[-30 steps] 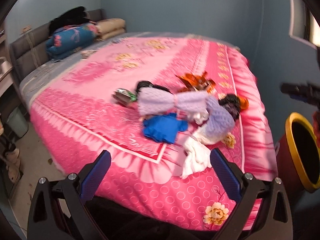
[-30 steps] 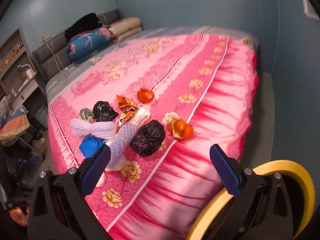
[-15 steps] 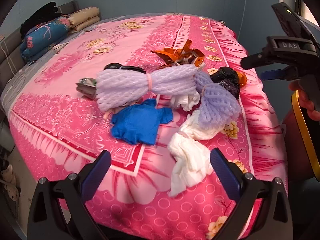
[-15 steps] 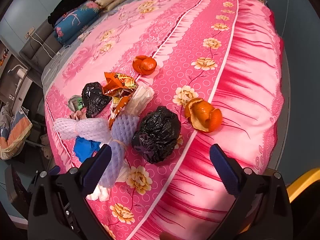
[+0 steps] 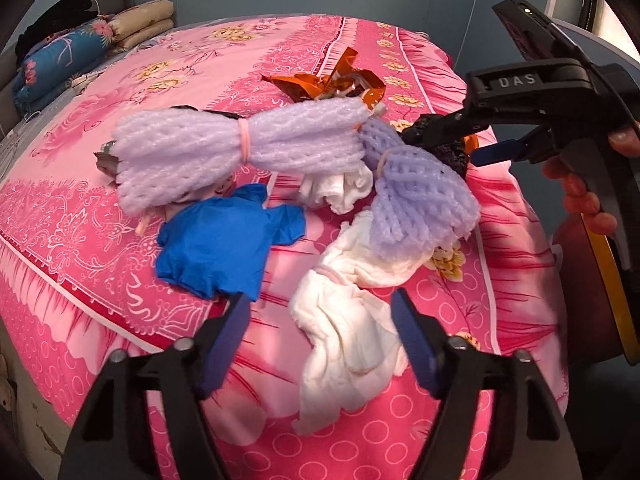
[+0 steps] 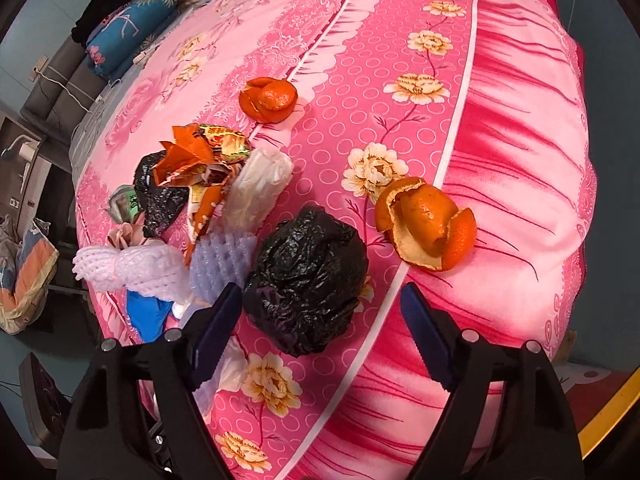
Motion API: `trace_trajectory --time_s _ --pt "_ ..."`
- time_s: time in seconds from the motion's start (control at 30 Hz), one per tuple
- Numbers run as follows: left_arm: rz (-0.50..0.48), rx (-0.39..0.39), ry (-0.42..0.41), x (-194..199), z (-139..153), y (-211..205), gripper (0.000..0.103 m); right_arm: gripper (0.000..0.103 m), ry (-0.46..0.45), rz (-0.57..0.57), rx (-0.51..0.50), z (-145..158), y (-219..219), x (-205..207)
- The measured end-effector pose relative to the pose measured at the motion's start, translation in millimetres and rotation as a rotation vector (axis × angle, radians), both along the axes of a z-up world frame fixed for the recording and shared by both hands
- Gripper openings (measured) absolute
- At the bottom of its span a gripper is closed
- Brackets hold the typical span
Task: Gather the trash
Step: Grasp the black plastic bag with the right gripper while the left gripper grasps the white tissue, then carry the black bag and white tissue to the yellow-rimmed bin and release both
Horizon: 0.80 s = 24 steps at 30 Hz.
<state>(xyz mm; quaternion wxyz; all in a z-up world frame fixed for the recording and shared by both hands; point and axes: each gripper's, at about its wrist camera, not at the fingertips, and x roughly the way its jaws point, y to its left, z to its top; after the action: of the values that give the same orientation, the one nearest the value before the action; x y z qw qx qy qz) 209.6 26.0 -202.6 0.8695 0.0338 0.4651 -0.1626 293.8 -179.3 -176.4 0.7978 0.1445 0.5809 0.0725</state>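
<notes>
Trash lies piled on a pink flowered bed (image 5: 80,208). My left gripper (image 5: 320,316) hangs low over a white crumpled wad (image 5: 348,344); its jaws are closing with the wad between them, pads not pressing. Beside it lie a blue glove (image 5: 224,248) and two purple foam nets (image 5: 240,148). My right gripper (image 6: 320,300) straddles a crumpled black bag (image 6: 308,276); its jaws are closing too, and the right pad is still clear of the bag. An orange peel (image 6: 428,224) lies just right of that bag.
A second peel (image 6: 268,100), an orange foil wrapper (image 6: 200,156), a white foam roll (image 6: 256,188) and another black bag (image 6: 160,196) lie further back. A yellow-rimmed bin (image 6: 612,404) stands off the bed's corner. A person's hand (image 5: 580,196) holds the right gripper. Pillows (image 5: 60,56) sit at the headboard.
Both grippers have come down and closer to the pile. Their jaws have narrowed, the left around the white wad and the right around the black bag.
</notes>
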Motion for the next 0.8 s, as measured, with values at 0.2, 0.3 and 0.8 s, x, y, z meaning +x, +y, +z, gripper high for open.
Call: trace_trajectory --time_s 0.2,0.3,0.8 --pt "-0.017 -0.013 0.005 -3.7 -1.2 -2.8 0.024 0.049 0.042 0.023 0.054 -12.4 7.4 5.0" --pt "-0.02 -0.041 0.001 -5.5 2.3 0.8 0.022 0.042 0.017 0.032 0.04 -9.5 11.9 3.9" --pt "-0.009 -0.146 -0.084 -32.2 43.3 30.0 0.022 0.037 -0.171 0.04 0.102 68.3 -12.2 -55.1"
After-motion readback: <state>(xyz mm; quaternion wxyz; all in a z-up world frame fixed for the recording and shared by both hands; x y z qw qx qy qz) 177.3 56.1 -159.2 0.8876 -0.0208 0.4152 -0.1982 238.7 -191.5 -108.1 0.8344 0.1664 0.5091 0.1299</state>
